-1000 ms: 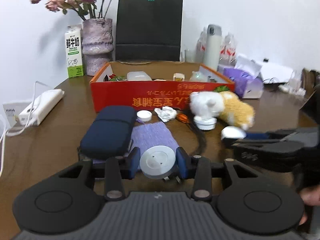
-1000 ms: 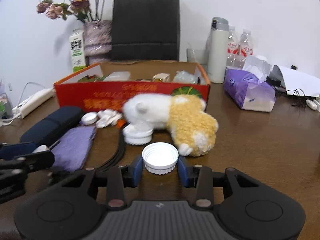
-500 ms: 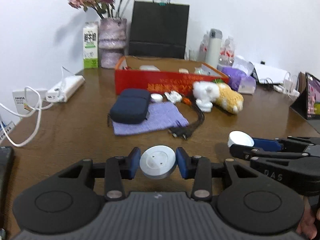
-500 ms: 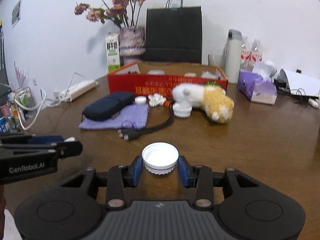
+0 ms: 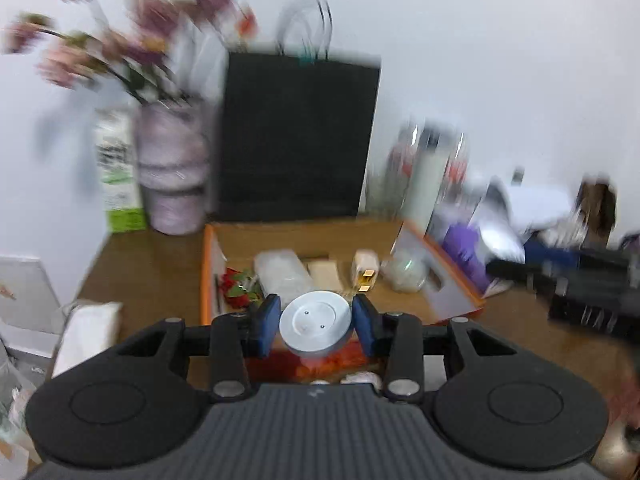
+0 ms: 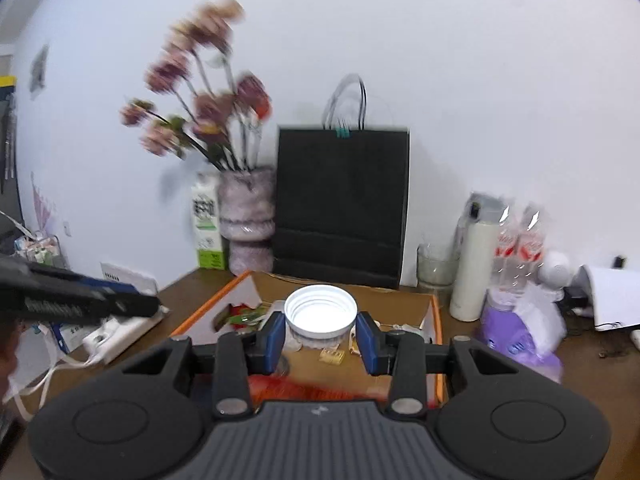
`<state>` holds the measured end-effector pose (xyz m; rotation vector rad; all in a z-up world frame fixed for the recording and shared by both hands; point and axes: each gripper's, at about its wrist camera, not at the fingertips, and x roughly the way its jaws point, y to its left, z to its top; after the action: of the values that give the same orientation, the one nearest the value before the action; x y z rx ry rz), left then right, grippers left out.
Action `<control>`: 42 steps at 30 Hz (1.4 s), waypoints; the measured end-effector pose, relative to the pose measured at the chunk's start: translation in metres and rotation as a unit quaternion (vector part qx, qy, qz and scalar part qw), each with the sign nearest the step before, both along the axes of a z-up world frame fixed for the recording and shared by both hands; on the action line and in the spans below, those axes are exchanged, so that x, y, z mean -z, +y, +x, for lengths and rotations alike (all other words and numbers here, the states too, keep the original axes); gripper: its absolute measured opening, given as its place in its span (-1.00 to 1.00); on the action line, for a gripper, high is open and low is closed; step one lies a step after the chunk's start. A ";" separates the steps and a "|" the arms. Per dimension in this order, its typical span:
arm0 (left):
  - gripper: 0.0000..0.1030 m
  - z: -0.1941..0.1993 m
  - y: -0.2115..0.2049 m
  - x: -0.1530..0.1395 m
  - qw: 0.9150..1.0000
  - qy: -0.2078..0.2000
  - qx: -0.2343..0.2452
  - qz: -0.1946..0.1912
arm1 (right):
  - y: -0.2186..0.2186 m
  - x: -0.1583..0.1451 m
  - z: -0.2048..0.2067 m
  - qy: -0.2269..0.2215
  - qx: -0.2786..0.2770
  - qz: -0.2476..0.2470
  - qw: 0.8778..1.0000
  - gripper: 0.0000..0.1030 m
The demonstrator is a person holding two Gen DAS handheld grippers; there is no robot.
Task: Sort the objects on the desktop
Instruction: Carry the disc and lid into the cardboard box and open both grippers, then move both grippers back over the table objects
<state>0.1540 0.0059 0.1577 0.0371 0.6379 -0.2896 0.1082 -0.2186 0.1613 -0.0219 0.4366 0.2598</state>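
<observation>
Left tongs (image 5: 316,322) grip grey round disc (image 5: 316,323) between blue pads, held above near wall of orange box (image 5: 456,280). Right tongs (image 6: 321,330) grip white cap (image 6: 320,312), open side up, also above box (image 6: 436,320). Box on brown tabletop (image 5: 152,256), holding red flower (image 5: 236,286), clear container (image 5: 282,274), small items. Behind box: black bag (image 6: 344,208), vase (image 6: 246,216), milk carton (image 6: 208,226). Right of box: white flask (image 6: 474,268), purple tissue pack (image 6: 516,336). Left view motion-blurred.

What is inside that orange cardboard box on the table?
In the box: a red flower, a clear plastic packet, a small bottle and a crumpled clear wrapper. The near corner is hidden behind the gripper and its round white plug.
</observation>
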 end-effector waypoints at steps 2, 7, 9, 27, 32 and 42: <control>-0.22 0.046 -0.016 0.024 0.999 0.031 0.008 0.043 | 0.001 0.005 0.051 0.049 0.000 0.005 0.999 -0.28; -0.22 0.120 -0.024 0.090 0.988 0.138 -0.011 0.065 | 0.014 0.061 0.166 0.198 0.011 -0.015 0.980 -0.28; -0.21 0.126 -0.020 0.106 0.985 0.159 -0.001 0.061 | 0.022 0.087 0.193 0.237 0.016 -0.041 0.970 -0.28; 0.74 0.073 0.009 0.071 0.986 0.134 -0.097 -0.019 | 0.018 0.085 0.160 0.255 0.025 -0.025 0.966 0.14; 1.00 -0.018 0.016 0.071 0.990 0.075 -0.093 -0.081 | 0.010 0.075 0.078 0.172 0.025 -0.009 0.985 0.50; 1.00 -0.161 0.016 0.110 0.993 -0.002 -0.096 -0.062 | 0.008 0.113 -0.082 0.105 0.036 0.008 0.994 0.52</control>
<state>-0.0069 0.0223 0.0473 -0.1425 0.6134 -0.1427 0.0264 -0.2101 0.0482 0.0372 0.6434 0.1952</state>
